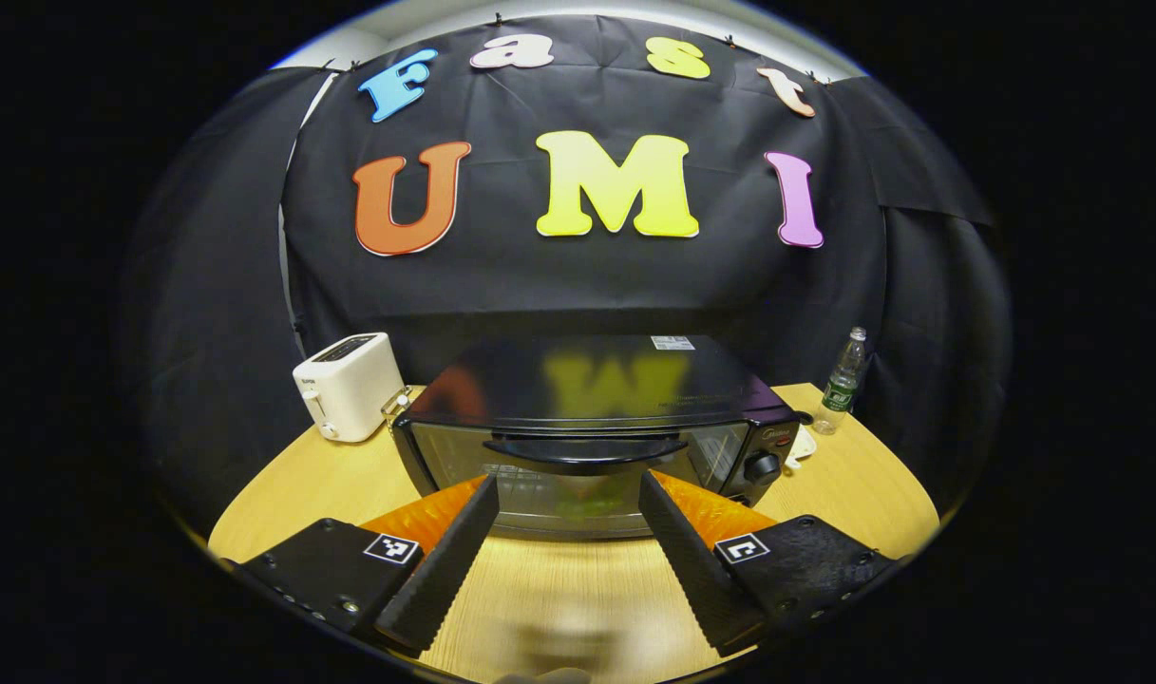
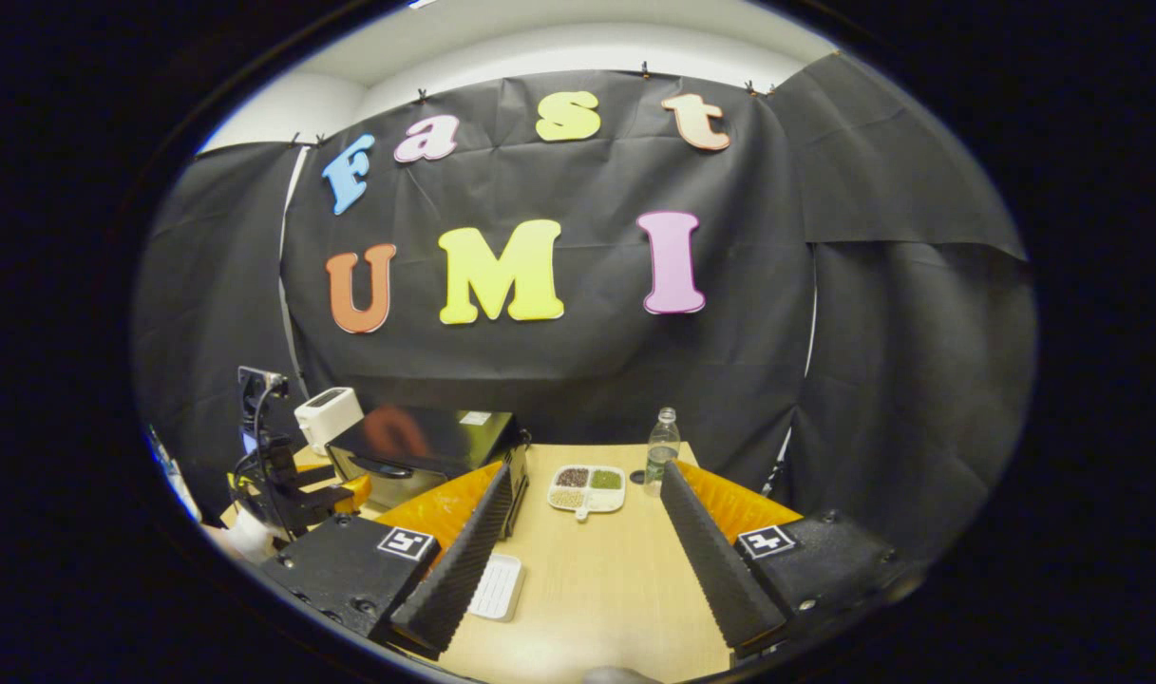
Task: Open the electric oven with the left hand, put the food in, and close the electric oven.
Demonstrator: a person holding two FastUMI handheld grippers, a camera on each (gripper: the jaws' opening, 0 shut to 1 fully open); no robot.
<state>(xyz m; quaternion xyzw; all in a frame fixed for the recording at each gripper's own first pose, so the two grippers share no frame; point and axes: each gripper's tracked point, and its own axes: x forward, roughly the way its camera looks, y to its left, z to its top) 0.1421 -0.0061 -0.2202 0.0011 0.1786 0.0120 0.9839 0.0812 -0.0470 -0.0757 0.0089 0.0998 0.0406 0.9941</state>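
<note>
Your left gripper, fingers spread, faces the closed electric oven at twelve o'clock. Your right gripper, fingers also spread, points at the divided food plate at twelve o'clock.

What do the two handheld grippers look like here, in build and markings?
The left gripper and the right gripper match: each has two long, wedge-shaped fingers with ribbed inner faces, mounted on flat dark blocks with visible screws. Each block carries a small square black-and-white marker. Seen from the right gripper view, the left gripper's body carries a camera mount and dark cables.
</note>
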